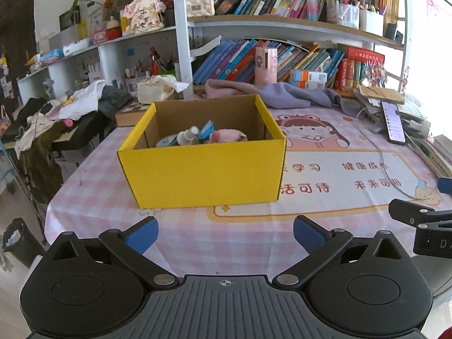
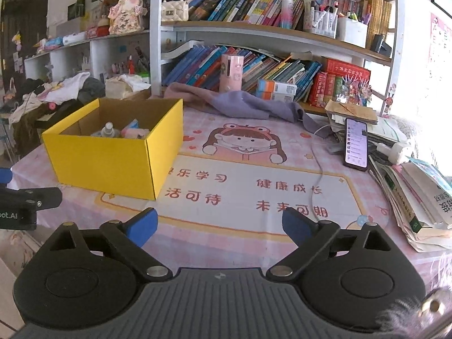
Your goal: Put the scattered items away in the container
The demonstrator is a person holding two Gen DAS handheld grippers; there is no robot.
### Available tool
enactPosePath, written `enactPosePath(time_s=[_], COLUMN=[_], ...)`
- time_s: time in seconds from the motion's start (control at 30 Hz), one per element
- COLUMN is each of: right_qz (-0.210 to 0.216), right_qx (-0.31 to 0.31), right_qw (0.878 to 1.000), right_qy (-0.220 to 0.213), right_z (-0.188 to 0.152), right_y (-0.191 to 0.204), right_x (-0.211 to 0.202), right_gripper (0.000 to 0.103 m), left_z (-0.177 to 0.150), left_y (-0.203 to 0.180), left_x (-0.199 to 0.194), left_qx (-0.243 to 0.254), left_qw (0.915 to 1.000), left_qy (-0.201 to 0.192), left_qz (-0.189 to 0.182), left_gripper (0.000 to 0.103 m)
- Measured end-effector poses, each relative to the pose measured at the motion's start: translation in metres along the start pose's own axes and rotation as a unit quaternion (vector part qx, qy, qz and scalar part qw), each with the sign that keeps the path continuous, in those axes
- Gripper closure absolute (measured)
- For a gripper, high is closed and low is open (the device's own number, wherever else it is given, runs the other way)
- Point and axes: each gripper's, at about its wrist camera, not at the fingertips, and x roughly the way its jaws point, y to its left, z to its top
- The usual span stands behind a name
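I found the yellow box (image 1: pixel 202 169) standing on the tabletop (image 1: pixel 248 243), its top open. Inside it lay a small spray bottle (image 1: pixel 188 135), a pink soft item (image 1: pixel 226 135) and a blue packet (image 1: pixel 205 130), all below the rim. No loose small item showed on the tabletop in front of the box; I judged the tidying nearly or wholly done.

My left gripper (image 1: pixel 225 234) was held just short of the box's near wall, jaws spread wide, nothing between them. My right gripper (image 2: pixel 219 224) was to the right of the box and nearer to me, jaws likewise spread and empty.

Risks I noted from here:
- A forward push of the left gripper could strike the near wall and slide the light cardboard box away.
- A white cable (image 2: pixel 317 166) ran across the tabletop to the right of the box toward a phone (image 2: pixel 356 142) propped against a stack of papers; a right-hand sweep could snag it and topple the phone.
- The purple cloth (image 2: pixel 248 104) behind the box might be mistaken for a scattered item; whether it belonged in the box, I could not tell.
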Motion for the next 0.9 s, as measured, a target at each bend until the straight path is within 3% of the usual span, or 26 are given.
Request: enactPosePath(time_s=[0.1,0.9], right_qz=[-0.005,0.000], right_qx=[0.001,0.005], right_qw=[1.000,1.000], right_qy=[0.003,0.025], right_z=[-0.0022,-0.0089], right_y=[-0.0009,0.0018], right_x=[-0.0034,-0.0069], right_gripper=[0.000,0.000], left_z=[-0.0030,-0.0110], left_y=[-0.0022,-0.0075], left_x=[-0.0024,-0.0068], left_qx=[0.001,0.016], left_qw=[1.0000,0.9997], left_qy=[0.001,0.007], left_qz=[-0.008,-0.015], left_gripper=[0.000,0.000])
